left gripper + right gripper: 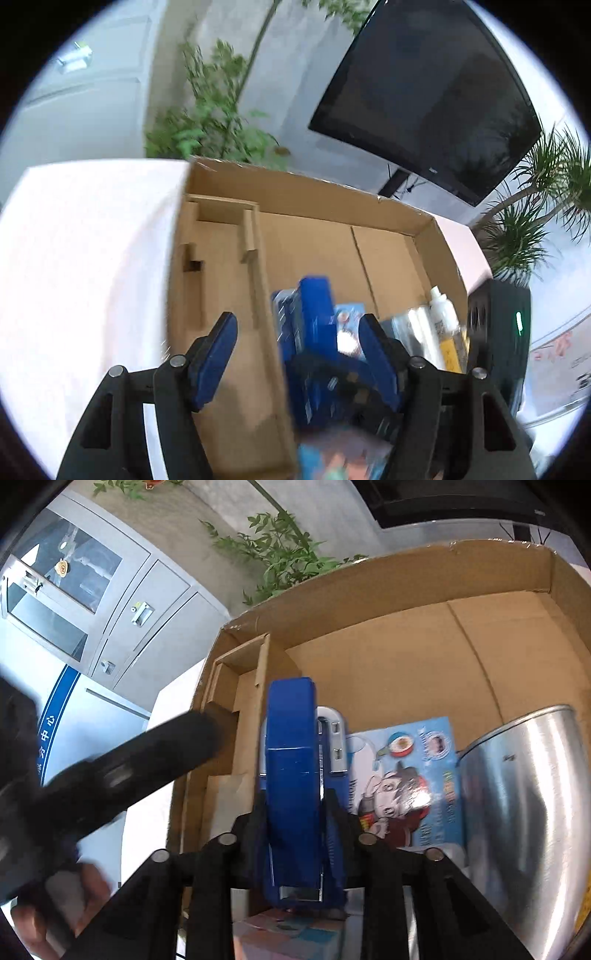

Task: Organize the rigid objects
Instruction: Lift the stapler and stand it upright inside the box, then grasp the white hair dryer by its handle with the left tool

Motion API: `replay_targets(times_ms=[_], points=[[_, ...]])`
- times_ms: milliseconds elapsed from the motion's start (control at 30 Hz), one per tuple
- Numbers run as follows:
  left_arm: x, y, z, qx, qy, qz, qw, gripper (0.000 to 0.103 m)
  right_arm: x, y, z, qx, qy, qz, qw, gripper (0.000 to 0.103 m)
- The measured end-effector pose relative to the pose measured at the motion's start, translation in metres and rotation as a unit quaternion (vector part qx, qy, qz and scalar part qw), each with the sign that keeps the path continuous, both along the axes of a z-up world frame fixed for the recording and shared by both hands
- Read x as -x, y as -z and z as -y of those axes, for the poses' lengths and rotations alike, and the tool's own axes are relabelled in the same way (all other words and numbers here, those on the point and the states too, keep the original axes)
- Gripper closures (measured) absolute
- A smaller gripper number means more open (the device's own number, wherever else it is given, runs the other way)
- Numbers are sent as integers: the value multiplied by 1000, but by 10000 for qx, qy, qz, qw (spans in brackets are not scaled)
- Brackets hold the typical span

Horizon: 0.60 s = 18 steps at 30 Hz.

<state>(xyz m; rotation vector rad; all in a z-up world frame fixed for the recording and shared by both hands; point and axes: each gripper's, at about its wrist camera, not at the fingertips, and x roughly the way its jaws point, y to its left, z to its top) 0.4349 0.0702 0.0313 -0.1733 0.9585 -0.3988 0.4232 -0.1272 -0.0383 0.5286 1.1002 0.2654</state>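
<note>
Right gripper (295, 812), low centre of its view: clamped around a blue stapler (291, 775) standing on edge inside the cardboard box (369, 590), beside a cartoon-printed book (410, 775) and a steel pot (524, 805). Left gripper (299, 354): spread wide, gripping nothing, over the box.

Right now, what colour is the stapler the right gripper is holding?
Blue, with a silver metal part. The plastic stapler shows best in the right wrist view, between the right gripper fingers.
</note>
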Motion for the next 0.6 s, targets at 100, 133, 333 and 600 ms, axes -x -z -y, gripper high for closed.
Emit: replay_targets(times_ms=[100,133,333,600], points=[[47,-13,-20,56,-171,432,9989,28,26,-30,4,338,-93,433,9984,45],[68,-16,-26,-47,-246,508,9984,27,40,-44,5,650,-131,709,9953,33],[156,-6,-51,-134,-483,472,9976,27,162,-70,27,1763,-235,1883,9659,1],[180,91,-21,24,-158,-791,9967,38,269,-16,27,1571,-880,1499,9722,1]])
